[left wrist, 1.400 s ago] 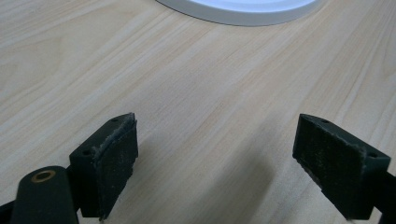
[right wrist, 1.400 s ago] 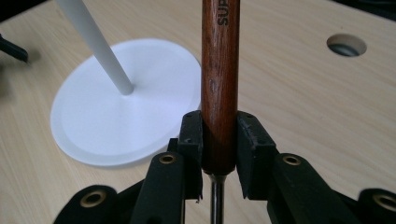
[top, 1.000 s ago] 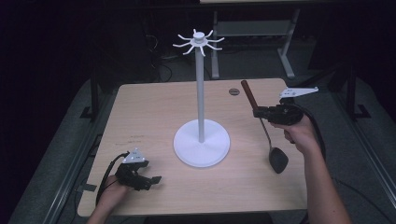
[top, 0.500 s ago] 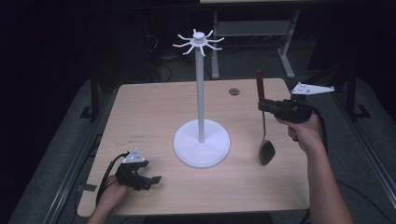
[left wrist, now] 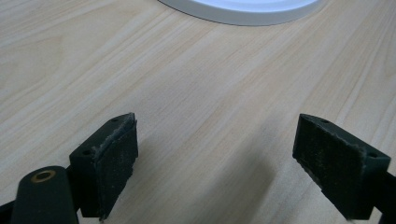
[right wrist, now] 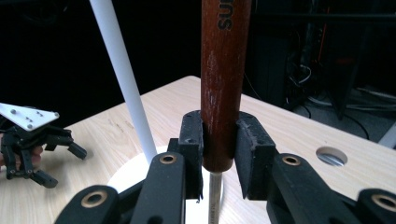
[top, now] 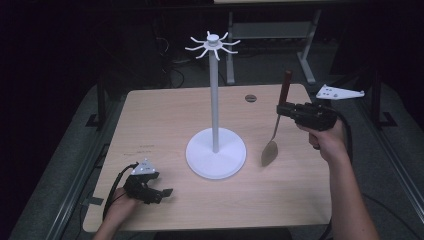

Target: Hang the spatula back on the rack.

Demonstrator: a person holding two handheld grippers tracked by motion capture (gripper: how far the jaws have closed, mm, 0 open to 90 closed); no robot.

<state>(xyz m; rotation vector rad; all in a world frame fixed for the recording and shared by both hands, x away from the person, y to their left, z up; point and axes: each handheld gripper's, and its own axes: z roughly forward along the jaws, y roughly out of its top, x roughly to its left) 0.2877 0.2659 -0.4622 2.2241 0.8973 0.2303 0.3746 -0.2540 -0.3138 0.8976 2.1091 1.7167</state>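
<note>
A white stand (top: 215, 107) rises from a round base (top: 216, 160) at the table's middle, with a ring of hooks (top: 213, 45) on top. My right gripper (top: 281, 111) is shut on the brown wooden handle (right wrist: 223, 79) of a spoon, which hangs upright with its metal bowl (top: 269, 152) just above the table, right of the base. The stand's pole (right wrist: 123, 79) shows left of the handle in the right gripper view. My left gripper (top: 162, 194) rests open on the table near the front left corner, its pads (left wrist: 116, 163) wide apart over bare wood, the base's edge (left wrist: 243, 11) beyond.
The light wooden table (top: 165, 120) has a round cable hole (top: 251, 98) at the back right. A metal frame (top: 270, 30) stands in the dark behind the table. Dark floor surrounds the table on all sides.
My right gripper has lifted and swung the spoon from a slanted pose to upright, moving it left toward the stand. The left gripper has stayed put.
</note>
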